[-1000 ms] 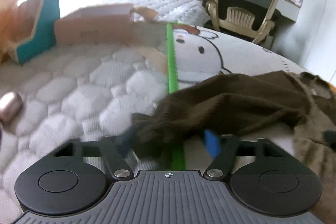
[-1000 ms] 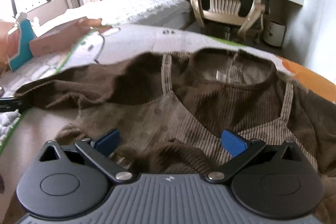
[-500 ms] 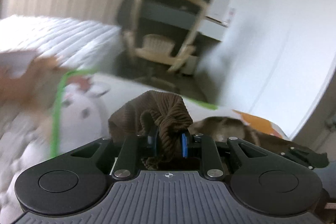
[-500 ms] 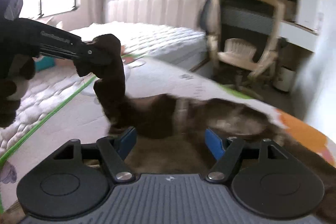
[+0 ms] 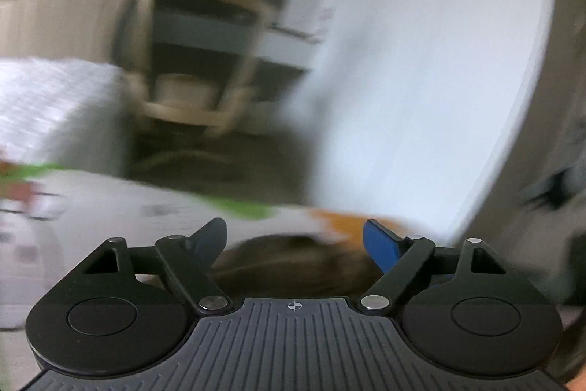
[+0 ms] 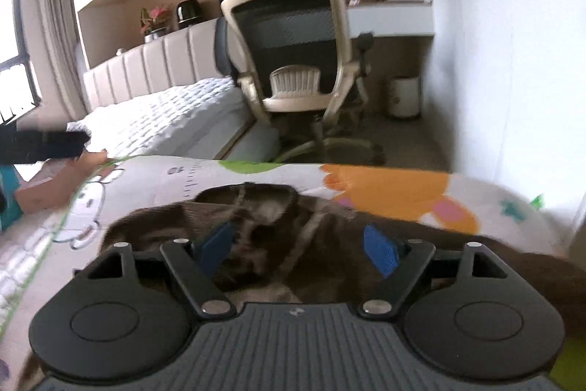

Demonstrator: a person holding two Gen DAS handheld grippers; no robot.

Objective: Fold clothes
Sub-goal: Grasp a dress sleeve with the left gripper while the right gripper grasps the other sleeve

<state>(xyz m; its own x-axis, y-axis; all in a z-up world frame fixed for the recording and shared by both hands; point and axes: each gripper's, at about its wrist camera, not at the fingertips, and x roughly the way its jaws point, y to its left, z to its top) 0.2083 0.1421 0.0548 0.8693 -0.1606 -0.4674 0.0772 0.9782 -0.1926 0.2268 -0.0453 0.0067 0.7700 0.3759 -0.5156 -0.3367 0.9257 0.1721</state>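
A brown ribbed top lies on a cartoon-print mat, its neckline toward the far edge. My right gripper hovers open just above the cloth, nothing between its blue pads. The left wrist view is heavily blurred. There my left gripper stands open, and a brown patch of the top shows low between its fingers, not clamped. In the right wrist view, a dark sleeve and a hand reach in at the far left edge.
A beige mesh office chair stands beyond the mat, next to a white quilted bed. A small white bin sits under a desk. A white wall rises at the right. A cardboard box lies at the left.
My left gripper has let go of the brown sleeve it was holding up and now stands open, swinging fast. The sleeve has dropped onto the top. My right gripper stays open.
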